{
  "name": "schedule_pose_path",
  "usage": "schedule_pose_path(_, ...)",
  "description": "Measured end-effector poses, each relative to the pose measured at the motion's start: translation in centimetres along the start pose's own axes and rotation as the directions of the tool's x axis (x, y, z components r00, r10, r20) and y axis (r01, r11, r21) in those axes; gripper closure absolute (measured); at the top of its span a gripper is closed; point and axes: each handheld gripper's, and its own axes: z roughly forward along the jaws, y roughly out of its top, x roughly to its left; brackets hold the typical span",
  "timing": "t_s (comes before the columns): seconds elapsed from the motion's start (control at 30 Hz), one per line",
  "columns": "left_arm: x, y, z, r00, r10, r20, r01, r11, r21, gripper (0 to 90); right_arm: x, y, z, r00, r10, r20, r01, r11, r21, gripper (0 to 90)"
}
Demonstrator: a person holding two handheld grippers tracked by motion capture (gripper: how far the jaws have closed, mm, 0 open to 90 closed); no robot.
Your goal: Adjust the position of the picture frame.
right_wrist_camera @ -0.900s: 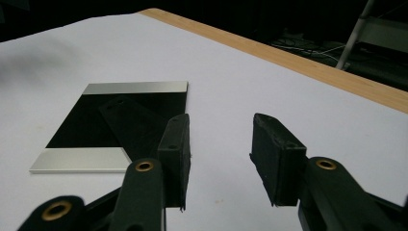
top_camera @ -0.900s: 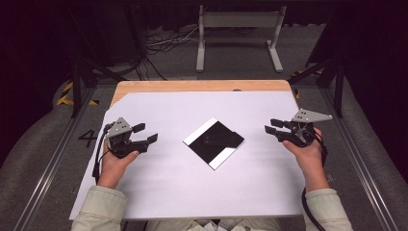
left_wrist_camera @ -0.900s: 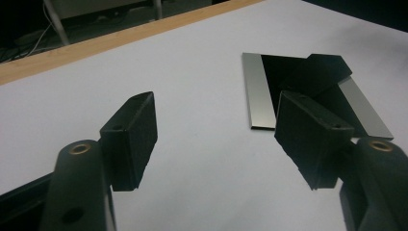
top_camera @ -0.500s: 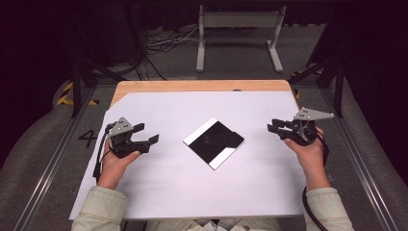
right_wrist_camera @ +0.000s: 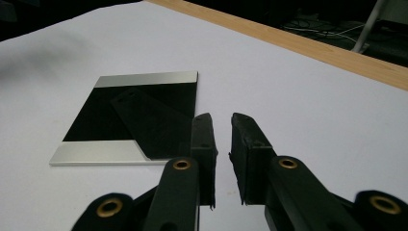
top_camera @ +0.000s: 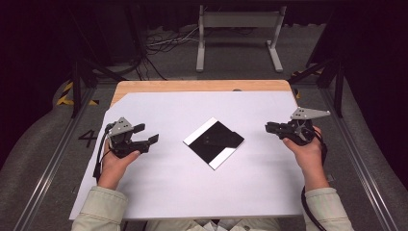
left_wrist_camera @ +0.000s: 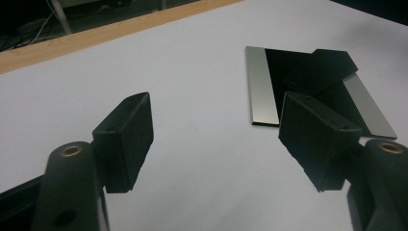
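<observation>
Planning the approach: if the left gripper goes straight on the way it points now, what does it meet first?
Probably the black square plate with silver strips on the white sheet. The left gripper, jaws wide apart and empty, points toward it across bare sheet; its height above the sheet is unclear, so it might pass over.

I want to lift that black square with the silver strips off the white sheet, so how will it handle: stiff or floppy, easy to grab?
The black square looks like a thin, rigid plate: straight edges, sharp corners, so probably stiff. It lies flat on the white sheet, leaving little edge to grip; it would probably slide when pushed. A smaller black piece resting on top might slip off if tilted.
</observation>
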Motion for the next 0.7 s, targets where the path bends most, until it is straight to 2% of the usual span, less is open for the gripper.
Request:
schedule_pose_path(0.27,0.0,0.0,0.2,0.9997,-0.011,0.023,0.011,0.9996,0.025,34.1,0.6,0.5,0.5,1.0000,-0.002,-0.004,0.002,1.000,0.000,80.1)
schedule_pose_path(0.37,0.0,0.0,0.3,0.9998,-0.006,0.018,0.005,0.9998,0.021,35.4,0.8,0.7,1.0,0.9998,-0.007,-0.016,0.007,1.000,0.010,85.3)
schedule_pose_path(0.43,0.0,0.0,0.4,0.9998,-0.005,0.020,0.005,0.9997,0.023,35.9,1.0,0.8,1.4,0.9994,-0.010,-0.032,0.011,1.000,0.024,90.0)
schedule_pose_path(0.63,-0.2,0.0,0.5,0.9999,0.007,0.012,-0.007,0.9993,0.037,36.9,1.5,1.3,3.0,0.9994,-0.015,-0.031,0.017,0.997,0.077,90.0)
schedule_pose_path(0.7,-0.3,0.0,0.5,0.9999,0.004,0.014,-0.004,0.9993,0.038,37.1,1.6,1.4,3.5,0.9993,-0.029,-0.025,0.031,0.995,0.094,90.0)
